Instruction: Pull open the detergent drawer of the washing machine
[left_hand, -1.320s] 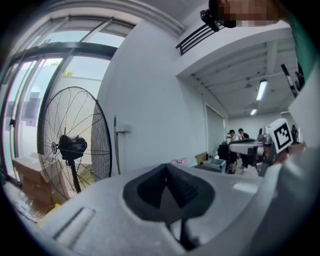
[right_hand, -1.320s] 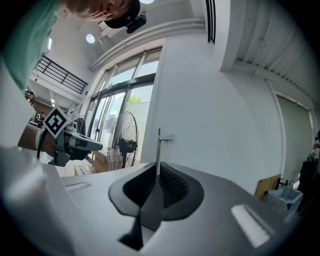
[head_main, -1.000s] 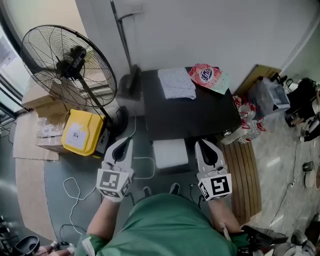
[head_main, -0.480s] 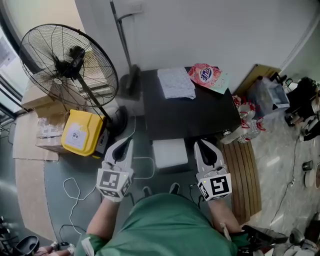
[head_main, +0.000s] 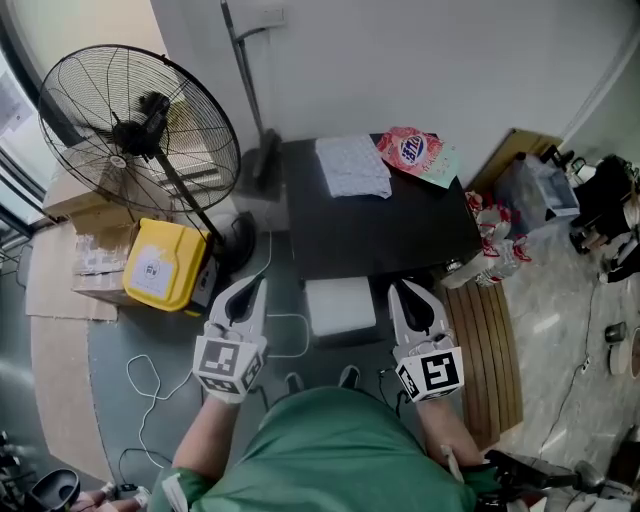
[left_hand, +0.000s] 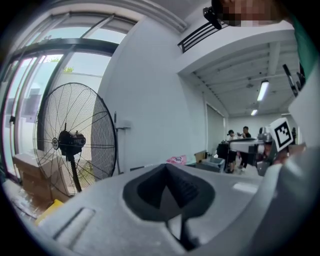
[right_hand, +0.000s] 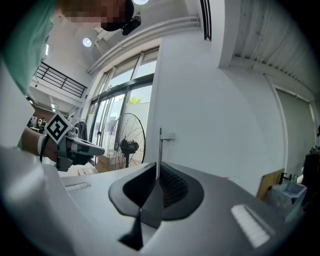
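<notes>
A: What moved?
B: Only the fan (head_main: 130, 130), its head swung slightly left. Both hands kept still.
A: The tools?
B: The left tool (head_main: 250, 283) and right tool (head_main: 405, 288) are clenched on nothing.
A: And the drawer?
B: The white detergent drawer (head_main: 340, 305) juts from the washing machine (head_main: 380, 235) front, between the tools, touching neither.

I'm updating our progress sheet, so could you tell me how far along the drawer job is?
Done: nothing certain. A white block juts out under the black machine top; whether it is the drawer, I cannot tell. In hand: nothing; the left gripper and right gripper are shut and empty, either side of it. Left: probably grip and pull the drawer.
</notes>
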